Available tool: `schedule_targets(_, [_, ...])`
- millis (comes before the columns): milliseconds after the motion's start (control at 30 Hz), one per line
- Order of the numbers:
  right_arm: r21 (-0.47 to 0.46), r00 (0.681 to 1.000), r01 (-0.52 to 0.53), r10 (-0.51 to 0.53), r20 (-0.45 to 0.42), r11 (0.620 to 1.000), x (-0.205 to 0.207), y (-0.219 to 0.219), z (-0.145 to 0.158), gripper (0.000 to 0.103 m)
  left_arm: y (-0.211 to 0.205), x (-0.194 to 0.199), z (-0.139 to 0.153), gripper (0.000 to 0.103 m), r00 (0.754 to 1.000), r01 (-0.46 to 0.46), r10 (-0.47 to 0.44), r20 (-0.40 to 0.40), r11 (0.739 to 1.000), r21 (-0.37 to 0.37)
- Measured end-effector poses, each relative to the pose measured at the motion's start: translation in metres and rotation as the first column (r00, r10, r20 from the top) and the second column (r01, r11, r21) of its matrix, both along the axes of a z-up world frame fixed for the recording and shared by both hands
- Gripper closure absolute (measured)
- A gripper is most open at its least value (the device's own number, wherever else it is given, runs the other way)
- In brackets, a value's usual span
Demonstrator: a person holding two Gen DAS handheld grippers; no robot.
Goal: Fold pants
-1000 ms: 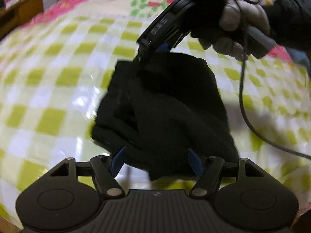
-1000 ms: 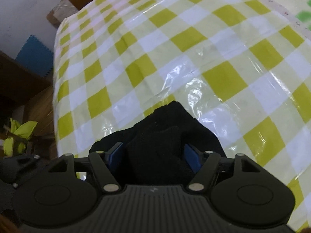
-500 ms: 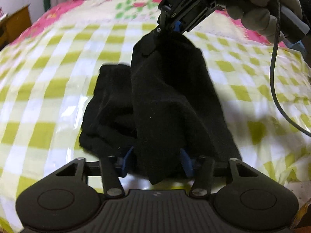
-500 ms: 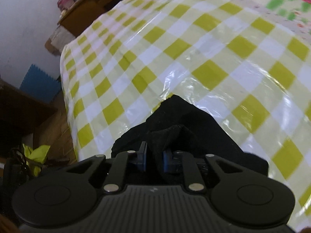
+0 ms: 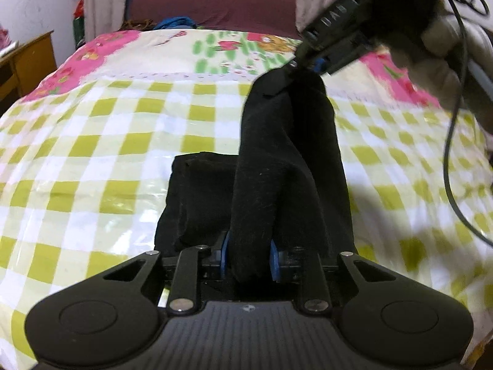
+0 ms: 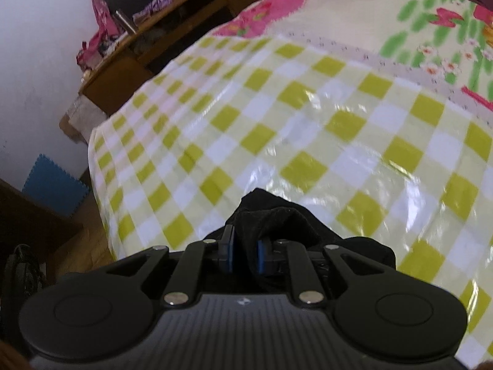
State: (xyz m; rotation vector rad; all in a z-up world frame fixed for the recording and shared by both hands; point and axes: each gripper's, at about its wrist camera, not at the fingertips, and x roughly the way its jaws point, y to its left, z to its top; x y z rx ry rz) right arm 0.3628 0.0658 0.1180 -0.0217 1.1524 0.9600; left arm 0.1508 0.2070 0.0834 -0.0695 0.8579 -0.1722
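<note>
— Where were the pants at that moment?

— The black pants (image 5: pixel 289 166) were on the bed, over the green-and-white checked sheet (image 5: pixel 92 154). Part of them lay bunched on the sheet, and one strip of cloth rose steeply from the near edge up toward the top right of the left camera's view.

— What held that strip up?

— The right gripper (image 5: pixel 303 63). From the left camera it showed at the upper right, gripped by a gloved hand (image 5: pixel 443 46), with a dark cable (image 5: pixel 453 141) hanging beside it. Its blue pads were pinched on the top corner of the cloth, which hung from them clear of the sheet.

— And from its own camera?

— The same: the pads (image 6: pixel 261 257) sat close together with a fold of the black cloth (image 6: pixel 277 219) squeezed between them.

— What about the left gripper?

— The left gripper (image 5: pixel 248 260) was at the lower end of that strip. Its jaws were closing, and the cloth already filled the gap between the blue pads (image 5: pixel 224 259), which touched it on both sides.

— Anything else around?

— A flowered pink and green blanket (image 5: pixel 215 49) lay farther up the bed, a wooden desk (image 6: pixel 160 40) stood beside it, and a blue foam mat (image 6: pixel 54 182) lay on the floor.
</note>
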Motion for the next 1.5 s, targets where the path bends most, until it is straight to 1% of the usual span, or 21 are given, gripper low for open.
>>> schedule_targets(67, [0.011, 1.0, 0.018, -0.018, -0.014, 1.0, 0.011, 0.015, -0.012, 0.089, 0.021, 0.012, -0.01, 0.063, 1.0, -0.02, 0.019, -0.018, 0.999, -0.026])
schedule_targets(167, [0.041, 0.996, 0.069, -0.067, -0.056, 0.997, 0.032, 0.047, -0.041, 0.089, 0.054, 0.03, -0.029, 0.063, 0.996, -0.08, 0.078, -0.052, 0.996, -0.031])
schedule_targets(300, [0.064, 0.987, 0.148, -0.143, -0.076, 0.987, 0.052, 0.079, -0.081, 0.092, 0.105, 0.048, -0.049, 0.063, 0.984, -0.156, 0.145, -0.098, 0.981, -0.115])
schedule_targets(400, [0.055, 0.956, 0.274, -0.266, -0.121, 0.96, 0.067, 0.079, -0.112, 0.094, 0.126, 0.062, -0.05, 0.063, 0.984, -0.165, 0.154, -0.084, 0.976, -0.144])
schedule_targets(467, [0.061, 0.925, 0.361, -0.348, -0.152, 0.931, 0.069, 0.069, -0.123, 0.094, 0.129, 0.07, -0.039, 0.063, 0.99, -0.14, 0.137, -0.03, 0.983, -0.12])
schedule_targets(533, [0.075, 0.896, 0.429, -0.414, -0.159, 0.9, 0.064, 0.058, -0.121, 0.094, 0.131, 0.079, -0.029, 0.064, 0.994, -0.109, 0.111, 0.012, 0.989, -0.096])
schedule_targets(667, [0.119, 0.873, 0.483, -0.467, -0.139, 0.867, 0.06, 0.045, -0.099, 0.094, 0.144, 0.102, -0.025, 0.065, 0.994, -0.099, 0.101, 0.033, 0.994, -0.05])
schedule_targets(733, [0.112, 0.874, 0.484, -0.474, -0.105, 0.868, 0.065, 0.048, -0.097, 0.094, 0.15, 0.112, -0.03, 0.066, 0.992, -0.116, 0.118, 0.047, 0.992, -0.039])
schedule_targets(800, [0.054, 0.886, 0.464, -0.464, -0.011, 0.884, 0.071, 0.065, -0.113, 0.095, 0.15, 0.126, -0.047, 0.066, 0.991, -0.128, 0.127, 0.046, 0.991, 0.031])
schedule_targets(867, [-0.018, 0.896, 0.442, -0.44, 0.064, 0.897, 0.076, 0.081, -0.136, 0.095, 0.151, 0.146, -0.074, 0.069, 0.989, -0.148, 0.148, 0.003, 0.983, 0.105])
schedule_targets(900, [-0.026, 0.888, 0.457, -0.455, 0.064, 0.889, 0.077, 0.085, -0.145, 0.095, 0.149, 0.152, -0.084, 0.073, 0.986, -0.162, 0.166, -0.011, 0.972, 0.171])
schedule_targets(933, [-0.022, 0.876, 0.482, -0.481, 0.042, 0.876, 0.078, 0.083, -0.152, 0.095, 0.147, 0.157, -0.093, 0.073, 0.983, -0.17, 0.182, -0.028, 0.956, 0.239])
schedule_targets(967, [-0.011, 0.867, 0.497, -0.497, 0.033, 0.867, 0.078, 0.079, -0.152, 0.095, 0.149, 0.161, -0.1, 0.073, 0.981, -0.174, 0.19, -0.035, 0.948, 0.266])
schedule_targets(1033, [0.005, 0.859, 0.512, -0.512, 0.019, 0.859, 0.077, 0.07, -0.147, 0.095, 0.157, 0.16, -0.094, 0.073, 0.975, -0.208, 0.221, -0.025, 0.948, 0.242])
schedule_targets(1067, [0.009, 0.857, 0.515, -0.515, 0.012, 0.857, 0.076, 0.065, -0.142, 0.094, 0.161, 0.157, -0.087, 0.073, 0.969, -0.238, 0.247, -0.004, 0.94, 0.245])
schedule_targets(1167, [0.055, 0.844, 0.532, -0.534, 0.039, 0.845, 0.067, 0.053, -0.111, 0.091, 0.172, 0.144, -0.067, 0.073, 0.94, -0.339, 0.334, 0.069, 0.891, 0.303])
schedule_targets(1233, [0.097, 0.844, 0.524, -0.531, 0.071, 0.846, 0.055, 0.05, -0.092, 0.087, 0.17, 0.128, -0.045, 0.073, 0.934, -0.358, 0.333, 0.131, 0.88, 0.313])
schedule_targets(1267, [0.108, 0.848, 0.514, -0.523, 0.089, 0.851, 0.047, 0.051, -0.085, 0.081, 0.166, 0.122, -0.034, 0.073, 0.937, -0.347, 0.311, 0.161, 0.888, 0.303])
schedule_targets(1367, [0.091, 0.858, 0.462, -0.47, 0.206, 0.882, 0.025, 0.062, -0.07, 0.081, 0.136, 0.114, -0.009, 0.072, 0.955, -0.252, 0.193, 0.225, 0.928, 0.274])
schedule_targets(1433, [0.06, 0.843, 0.463, -0.46, 0.279, 0.884, 0.023, 0.07, -0.068, 0.081, 0.111, 0.114, -0.003, 0.063, 0.959, -0.176, 0.108, 0.261, 0.95, 0.256])
schedule_targets(1500, [0.031, 0.826, 0.477, -0.46, 0.326, 0.878, 0.037, 0.079, -0.072, 0.081, 0.088, 0.12, -0.011, 0.061, 0.962, -0.108, 0.032, 0.271, 0.958, 0.267])
